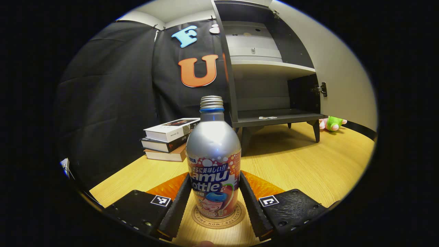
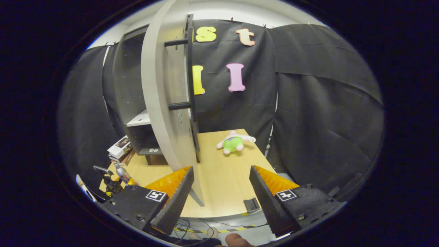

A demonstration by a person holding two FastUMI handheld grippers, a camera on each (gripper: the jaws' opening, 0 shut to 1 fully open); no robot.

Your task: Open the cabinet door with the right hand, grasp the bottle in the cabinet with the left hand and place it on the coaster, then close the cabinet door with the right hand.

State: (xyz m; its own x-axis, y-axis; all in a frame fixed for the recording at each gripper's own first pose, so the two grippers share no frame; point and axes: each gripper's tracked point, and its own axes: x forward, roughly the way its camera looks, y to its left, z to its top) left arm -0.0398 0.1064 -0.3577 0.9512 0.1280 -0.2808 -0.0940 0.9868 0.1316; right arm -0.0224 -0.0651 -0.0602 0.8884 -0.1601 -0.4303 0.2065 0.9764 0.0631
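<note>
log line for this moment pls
stage: bottle standing on coaster | left gripper fingers flank bottle | right gripper open | cabinet door open

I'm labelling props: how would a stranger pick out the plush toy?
Start at the open cabinet on the wooden table. Beyond its swung-out door, the plush toy lies alone on the tabletop. It is green and pink, soft, unlike the books and bottle.

Silver bottle (image 1: 213, 161) with a colourful label and bare threaded neck, upright on a round cork coaster (image 1: 218, 218), bottom centre of the left gripper view. Dark cabinet (image 1: 271, 68) upper right, pale door (image 2: 164, 103) swung wide open, shelves bare.
</note>
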